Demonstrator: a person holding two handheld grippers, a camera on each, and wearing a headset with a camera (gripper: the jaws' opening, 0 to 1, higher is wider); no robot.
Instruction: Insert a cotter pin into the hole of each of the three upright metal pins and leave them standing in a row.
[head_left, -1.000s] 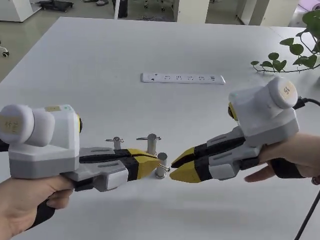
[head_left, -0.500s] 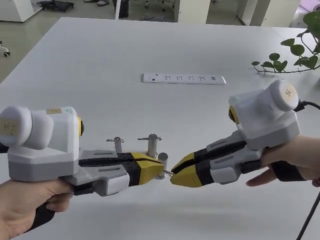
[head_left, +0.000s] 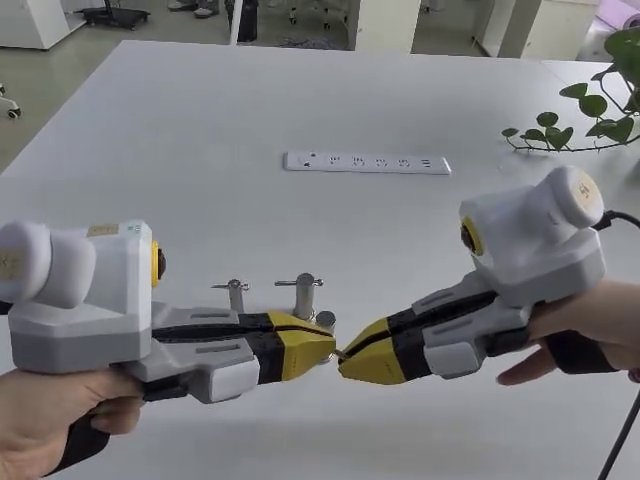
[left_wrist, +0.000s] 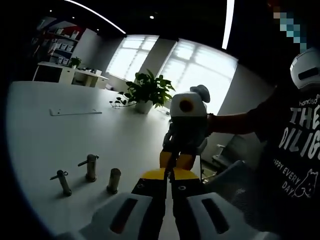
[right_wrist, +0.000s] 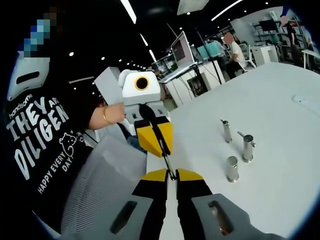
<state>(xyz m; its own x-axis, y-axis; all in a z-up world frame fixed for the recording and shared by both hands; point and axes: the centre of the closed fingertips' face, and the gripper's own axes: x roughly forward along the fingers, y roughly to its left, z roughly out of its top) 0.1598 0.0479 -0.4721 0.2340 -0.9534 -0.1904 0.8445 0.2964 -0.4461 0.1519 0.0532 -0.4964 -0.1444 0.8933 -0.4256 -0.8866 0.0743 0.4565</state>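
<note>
Three metal pins (left_wrist: 63, 182) (left_wrist: 91, 168) (left_wrist: 114, 180), three cotter pins (head_left: 230, 286) (head_left: 300, 282) (right_wrist: 167, 162), two hand-held grippers (head_left: 326, 350) (head_left: 346, 362).

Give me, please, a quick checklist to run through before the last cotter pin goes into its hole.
1. Cotter pin gripped: ok. It spans the shut tips of the left gripper and the right gripper.
2. Only one gripper holding it: not ok. Both appear clamped on it.
3. Bare pin upright on the table: ok.
4. Bare pin's hole facing the cotter pin: cannot tell.
5. Two far pins fitted and standing: ok.
6. All three in a straight row: not ok. The bare pin stands off the line of the other two.
</note>
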